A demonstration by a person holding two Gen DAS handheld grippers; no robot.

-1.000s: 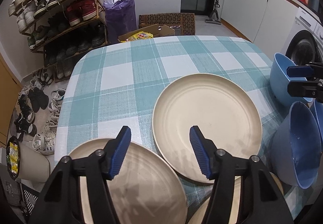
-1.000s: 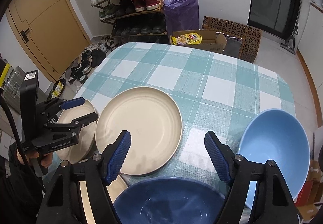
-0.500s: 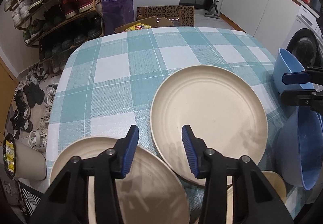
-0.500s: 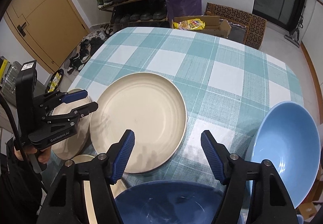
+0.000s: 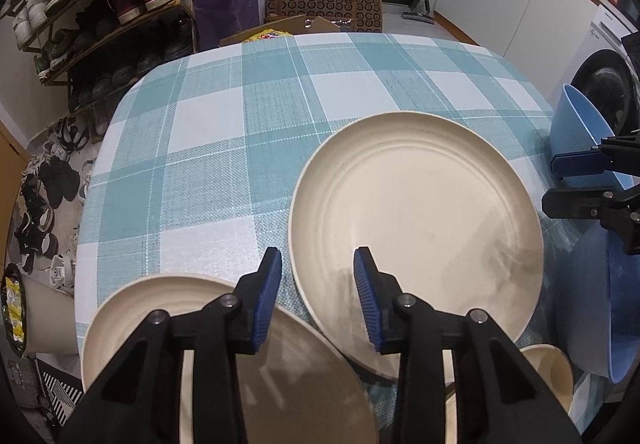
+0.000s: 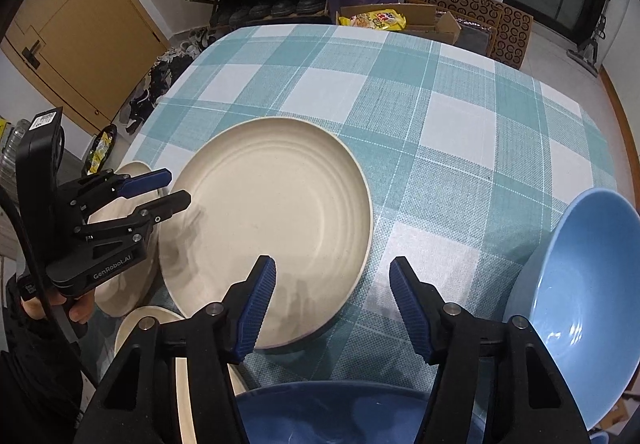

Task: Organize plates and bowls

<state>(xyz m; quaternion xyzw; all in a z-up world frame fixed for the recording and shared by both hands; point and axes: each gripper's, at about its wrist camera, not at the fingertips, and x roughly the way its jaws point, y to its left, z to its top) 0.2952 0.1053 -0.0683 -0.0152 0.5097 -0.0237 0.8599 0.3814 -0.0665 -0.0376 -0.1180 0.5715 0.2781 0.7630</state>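
Observation:
A large cream plate (image 5: 416,228) (image 6: 272,228) lies in the middle of the checked table. My left gripper (image 5: 318,284) (image 6: 168,190) hovers at its left rim; the jaws are closing, with the rim seen between them but untouched by the pads. A second cream plate (image 5: 160,308) (image 6: 116,296) lies under that gripper. My right gripper (image 6: 334,296) (image 5: 576,180) is also closing, above the far rim of a dark blue bowl (image 6: 332,412) (image 5: 616,304), gripping nothing. A light blue bowl (image 6: 580,304) (image 5: 576,124) stands to the right.
A small cream bowl (image 5: 548,368) (image 6: 184,384) sits at the near edge between the plates and the dark bowl. The far half of the tablecloth (image 6: 440,92) is bare. A shoe rack (image 5: 100,4), a purple bag (image 5: 224,0) and boxes stand beyond the table.
Both grippers have sunk towards the table and narrowed their jaws. The left one has drifted over to the large plate's left rim.

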